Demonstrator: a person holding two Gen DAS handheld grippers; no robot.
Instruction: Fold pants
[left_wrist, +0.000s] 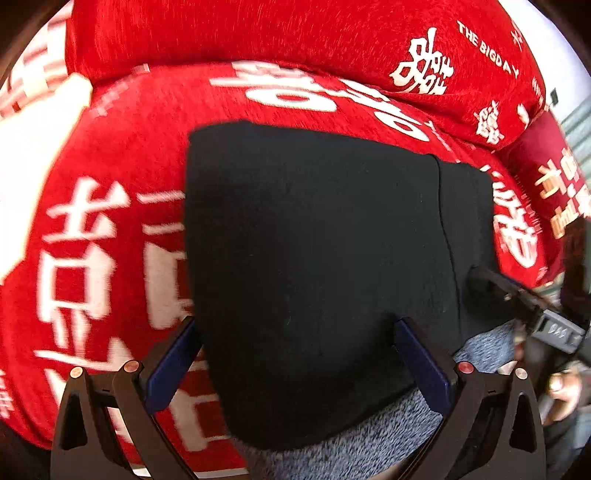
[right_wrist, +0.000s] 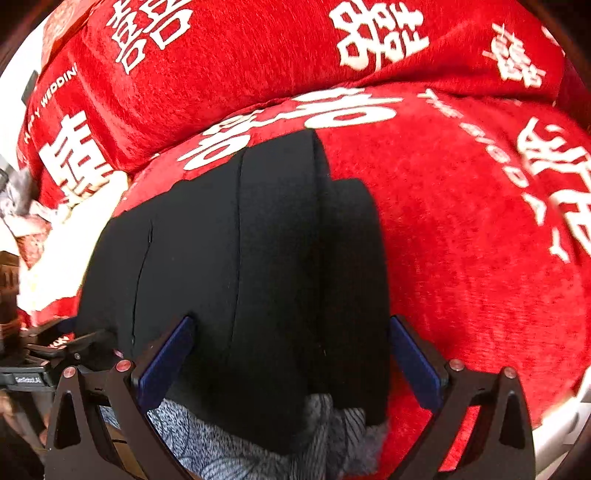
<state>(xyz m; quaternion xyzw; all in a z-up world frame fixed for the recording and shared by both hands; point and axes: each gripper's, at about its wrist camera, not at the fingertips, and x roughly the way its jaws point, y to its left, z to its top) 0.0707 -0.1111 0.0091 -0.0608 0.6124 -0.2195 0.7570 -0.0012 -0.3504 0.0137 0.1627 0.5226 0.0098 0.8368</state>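
Note:
The black pants (left_wrist: 314, 258) lie folded on a red sofa cover (left_wrist: 110, 166), with grey fleece lining (left_wrist: 369, 443) showing at the near edge. My left gripper (left_wrist: 295, 332) is open just above the near part of the pants, its blue fingers spread to either side. My right gripper (right_wrist: 291, 328) is open over the pants (right_wrist: 258, 258) too, one finger at each side of the folded stack. The grey lining also shows in the right wrist view (right_wrist: 258, 443). The right gripper's tip shows at the pants' right edge in the left wrist view (left_wrist: 517, 295).
Red cushions with white characters (left_wrist: 295, 33) form the sofa back behind the pants. A white cloth (right_wrist: 66, 240) and clutter lie to the left in the right wrist view. A dark red cushion (left_wrist: 546, 177) sits at the far right.

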